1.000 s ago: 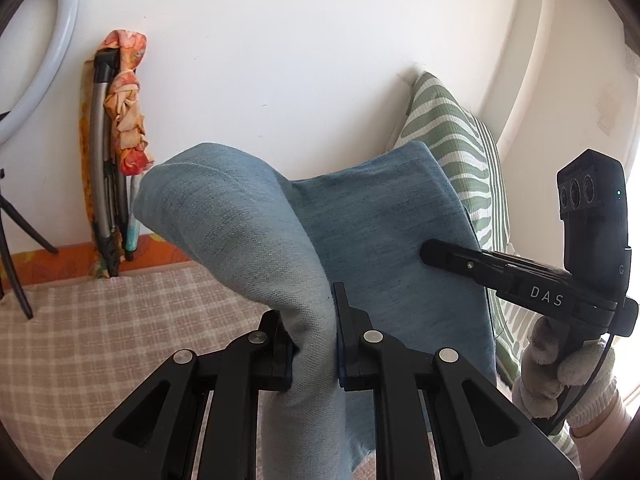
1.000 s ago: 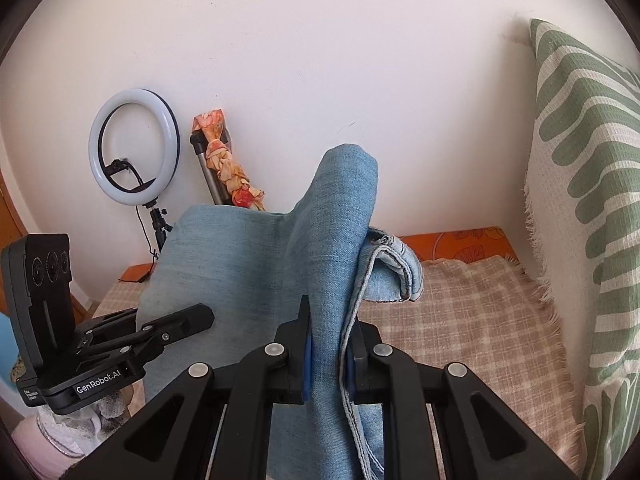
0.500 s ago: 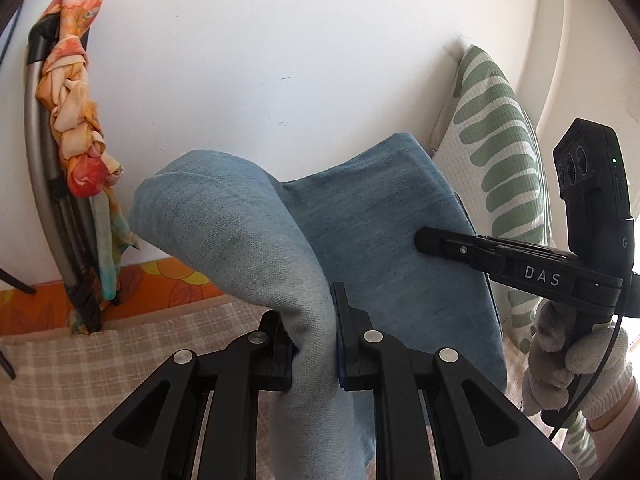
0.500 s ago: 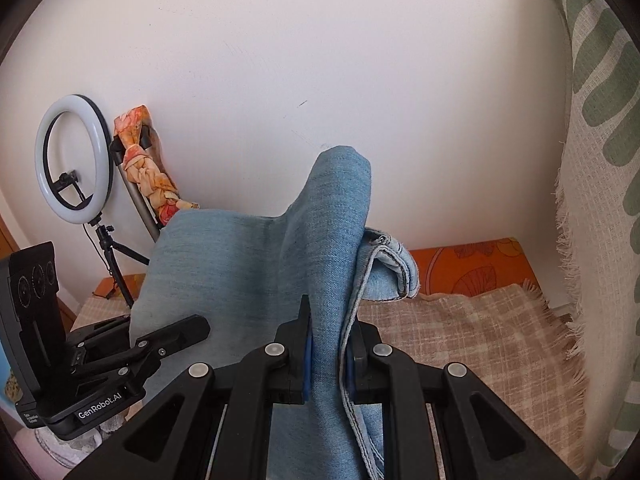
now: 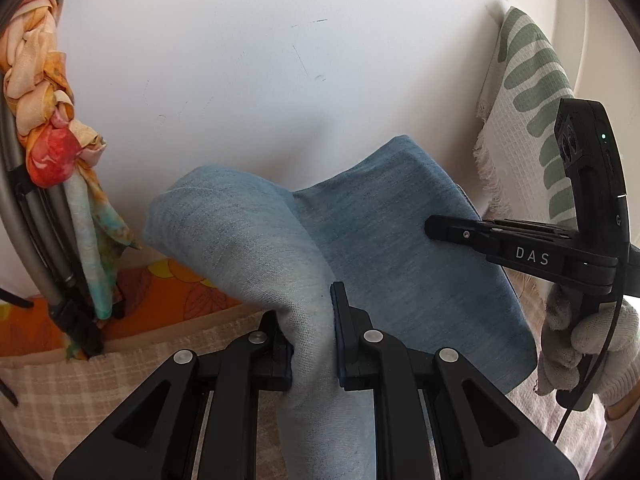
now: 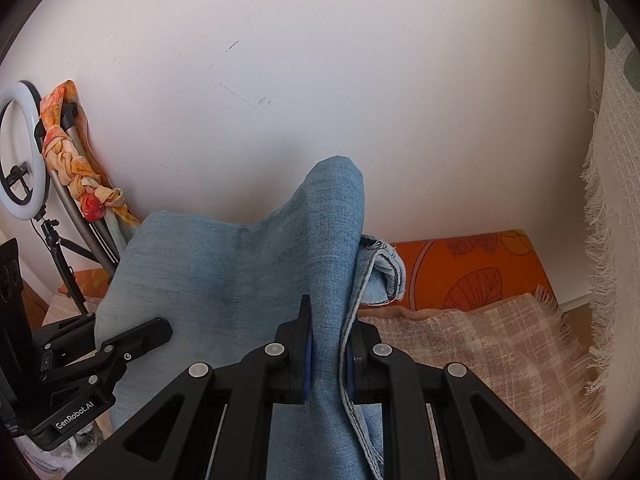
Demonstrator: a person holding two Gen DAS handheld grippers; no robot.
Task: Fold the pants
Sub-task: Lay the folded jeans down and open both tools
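Mid-fold: left tongs (image 5: 312,344) and right tongs (image 6: 326,354) each clamp the raised light-blue denim pants (image 6: 224,280); next, lowering both edges evenly onto the beige checked blanket (image 6: 480,344).

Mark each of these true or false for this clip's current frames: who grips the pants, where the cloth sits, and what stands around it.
1. Both grippers are clamped on the blue denim pants. True: left gripper and right gripper each pinch a bunch of the fabric.
2. The pants lie flat on the beige checked blanket. False: they are held up in the air between the grippers.
3. A white ring light stands by the wall. True.
4. The green-and-white patterned cushion is pinched by the right gripper. False: it leans against the wall, untouched.
5. The orange braided cloth is draped over the pants. False: it hangs on a grey metal frame.
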